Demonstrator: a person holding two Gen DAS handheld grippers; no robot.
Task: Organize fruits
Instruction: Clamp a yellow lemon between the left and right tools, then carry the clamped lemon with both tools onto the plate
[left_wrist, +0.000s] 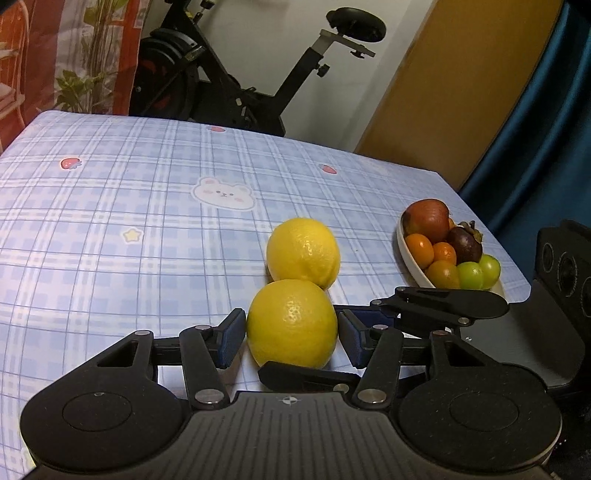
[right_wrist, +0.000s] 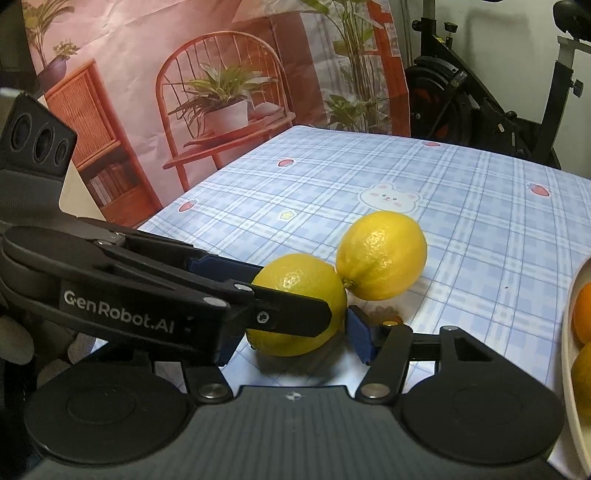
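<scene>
Jaws of both the left gripper (left_wrist: 291, 328) and right gripper (right_wrist: 295, 332) spread around the near lemon (left_wrist: 291, 323), touching the far lemon (left_wrist: 303, 253), on a blue plaid tablecloth (left_wrist: 110, 206); exercise bike (left_wrist: 236, 74) behind.

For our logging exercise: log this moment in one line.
left gripper: straddles near lemon | right gripper: same | bowl: holds fruit

An exercise bike (left_wrist: 229, 74) stands by a white wall (left_wrist: 258, 37) behind the table (left_wrist: 110, 221).

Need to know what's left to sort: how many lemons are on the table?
2. The near lemon sits between both grippers' fingers; the far lemon lies touching just behind it. None visible in the bowl.
</scene>
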